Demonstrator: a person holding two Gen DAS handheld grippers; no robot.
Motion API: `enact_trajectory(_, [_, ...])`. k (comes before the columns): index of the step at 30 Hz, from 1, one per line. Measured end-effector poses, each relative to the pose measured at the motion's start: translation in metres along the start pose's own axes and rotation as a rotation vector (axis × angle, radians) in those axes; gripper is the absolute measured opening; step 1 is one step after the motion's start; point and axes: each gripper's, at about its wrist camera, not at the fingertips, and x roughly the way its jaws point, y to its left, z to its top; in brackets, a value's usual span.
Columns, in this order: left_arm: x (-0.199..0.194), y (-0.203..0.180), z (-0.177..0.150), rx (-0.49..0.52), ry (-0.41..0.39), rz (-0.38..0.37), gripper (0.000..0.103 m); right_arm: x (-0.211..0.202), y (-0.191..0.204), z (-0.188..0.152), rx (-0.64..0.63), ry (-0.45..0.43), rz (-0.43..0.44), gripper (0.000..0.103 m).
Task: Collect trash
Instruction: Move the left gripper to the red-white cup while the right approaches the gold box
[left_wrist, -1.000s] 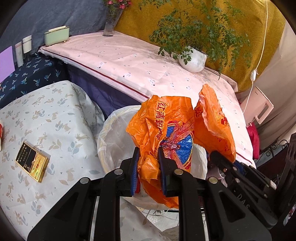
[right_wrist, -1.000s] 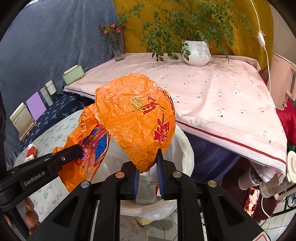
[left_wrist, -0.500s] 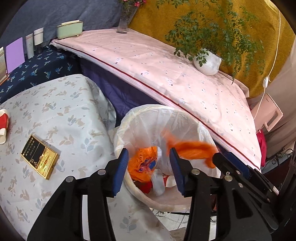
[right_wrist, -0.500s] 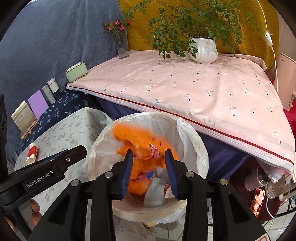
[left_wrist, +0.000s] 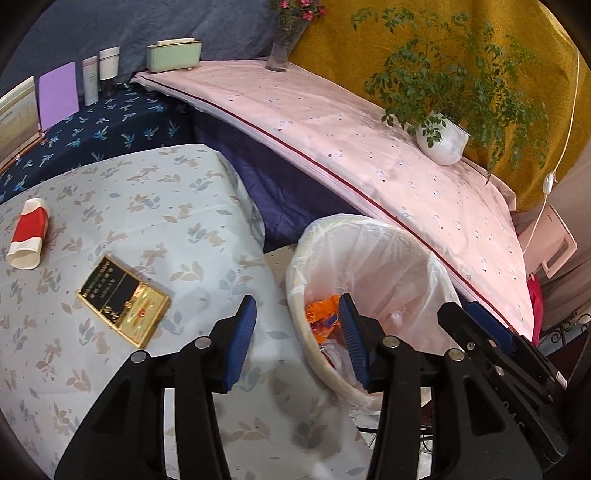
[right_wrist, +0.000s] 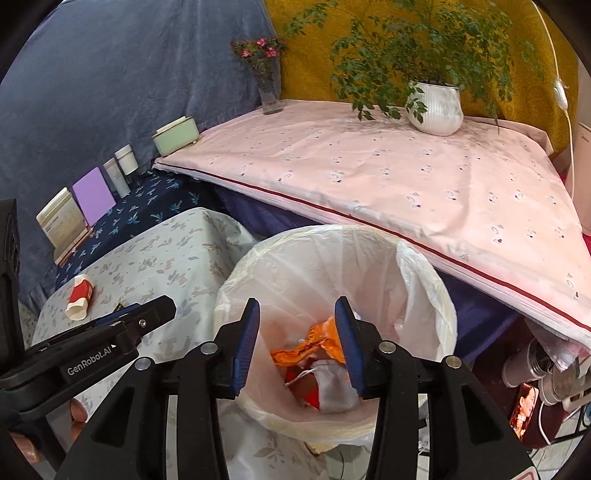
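Observation:
The orange plastic bag (right_wrist: 317, 341) lies inside the trash bin (right_wrist: 424, 295) lined with a white bag, on other rubbish; it also shows in the left wrist view (left_wrist: 323, 315). My right gripper (right_wrist: 297, 341) is open and empty above the bin mouth. My left gripper (left_wrist: 299, 339) is open and empty over the bin's left rim (left_wrist: 306, 343) and the table edge. A crushed red and white paper cup (left_wrist: 28, 238) and a black and gold box (left_wrist: 123, 300) lie on the floral tablecloth (left_wrist: 147, 206).
A pink-covered table (right_wrist: 406, 177) behind the bin holds a potted plant (right_wrist: 436, 107), a flower vase (right_wrist: 269, 92) and a green box (right_wrist: 173, 134). Cards and tubes (left_wrist: 59, 94) stand on the dark blue cloth at left. Cups and clutter (right_wrist: 535, 373) sit at lower right.
Both grippers opened and let go of the orange bag, which fell into the bin. The left gripper has swung left toward the table.

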Motion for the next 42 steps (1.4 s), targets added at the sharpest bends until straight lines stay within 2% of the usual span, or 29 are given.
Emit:
enact_trajectory(5, [-0.009, 0.017, 0.000, -0.024, -0.012, 0.025, 0.046, 0.001, 0.020, -0.001, -0.031, 0.005, 0.026, 0.044])
enact_trajectory(7, [-0.013, 0.026, -0.001, -0.041, -0.024, 0.039, 0.056, 0.002, 0.029, -0.002, -0.044, 0.008, 0.035, 0.044])
enact_trajectory(15, [-0.030, 0.065, -0.005, -0.093, -0.047, 0.095, 0.060, 0.006, 0.063, -0.008, -0.087, 0.022, 0.084, 0.049])
enact_trajectory(22, [-0.045, 0.109, -0.008, -0.164, -0.067, 0.158, 0.080, 0.012, 0.097, -0.015, -0.140, 0.044, 0.127, 0.055])
enact_trajectory(27, [-0.056, 0.143, -0.010, -0.214, -0.085, 0.213, 0.088, 0.019, 0.125, -0.022, -0.191, 0.061, 0.155, 0.060])
enact_trajectory(30, [-0.062, 0.166, -0.012, -0.232, -0.092, 0.257, 0.090, 0.027, 0.141, -0.025, -0.217, 0.078, 0.174, 0.065])
enact_trajectory(35, [-0.067, 0.200, -0.011, -0.256, -0.092, 0.310, 0.091, 0.043, 0.168, -0.031, -0.260, 0.109, 0.201, 0.066])
enact_trajectory(42, [-0.064, 0.240, -0.001, -0.283, -0.086, 0.334, 0.094, 0.069, 0.203, -0.032, -0.293, 0.149, 0.229, 0.067])
